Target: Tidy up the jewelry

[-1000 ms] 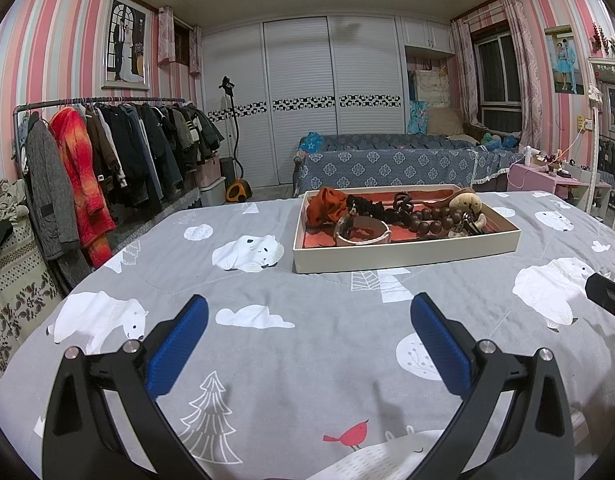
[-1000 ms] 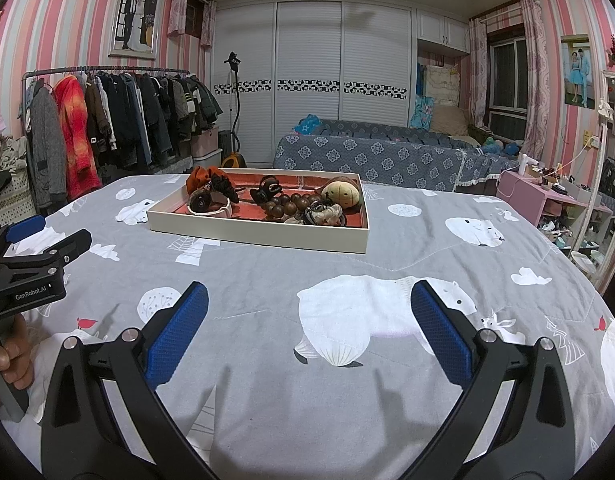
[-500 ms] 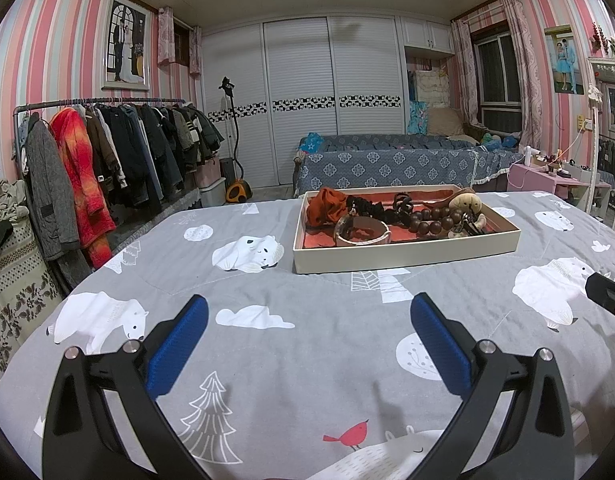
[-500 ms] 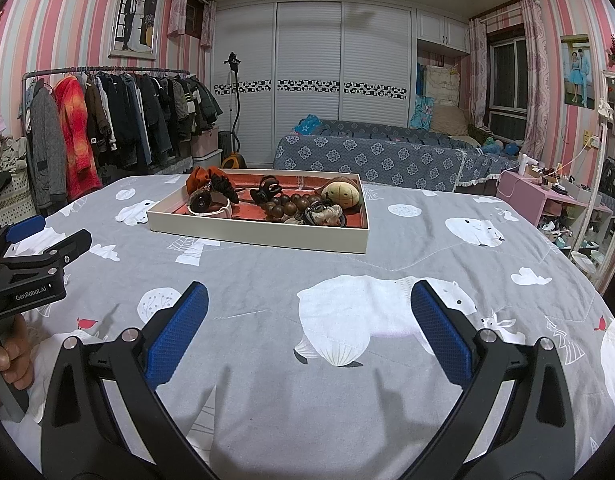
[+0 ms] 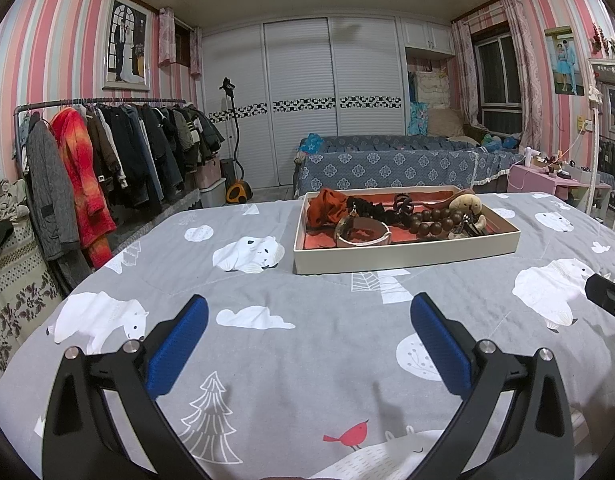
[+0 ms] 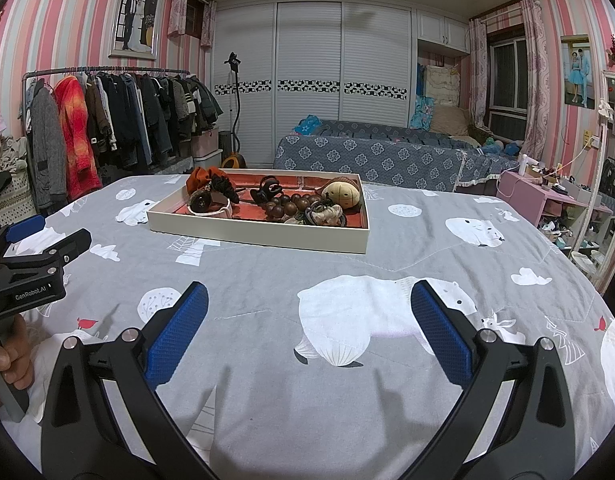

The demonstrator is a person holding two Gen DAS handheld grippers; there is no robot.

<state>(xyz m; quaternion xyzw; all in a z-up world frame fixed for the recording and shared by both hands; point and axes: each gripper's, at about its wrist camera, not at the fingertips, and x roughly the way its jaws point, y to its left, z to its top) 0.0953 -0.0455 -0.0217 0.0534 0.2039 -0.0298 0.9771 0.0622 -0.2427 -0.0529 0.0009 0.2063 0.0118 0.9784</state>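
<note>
A shallow cream tray [image 5: 407, 254] [image 6: 259, 236] with a red lining sits on the bed. In it lie an orange scrunchie [image 5: 327, 206], a black scrunchie [image 5: 365, 208], a pale bangle [image 5: 361, 234], a black hair claw [image 6: 269, 190], a string of brown wooden beads [image 5: 433, 220] and a tan round plush [image 6: 341, 194]. My left gripper [image 5: 309, 312] is open and empty, well short of the tray. My right gripper [image 6: 309, 304] is open and empty, also short of it. The left gripper also shows at the left edge of the right wrist view [image 6: 35, 260].
The bed has a grey quilt [image 5: 307, 360] with white bears and trees. A clothes rack [image 5: 107, 160] stands to the left. A blue-covered sofa bed [image 5: 395, 164] and white wardrobe stand behind. A pink side table [image 6: 547, 196] is on the right.
</note>
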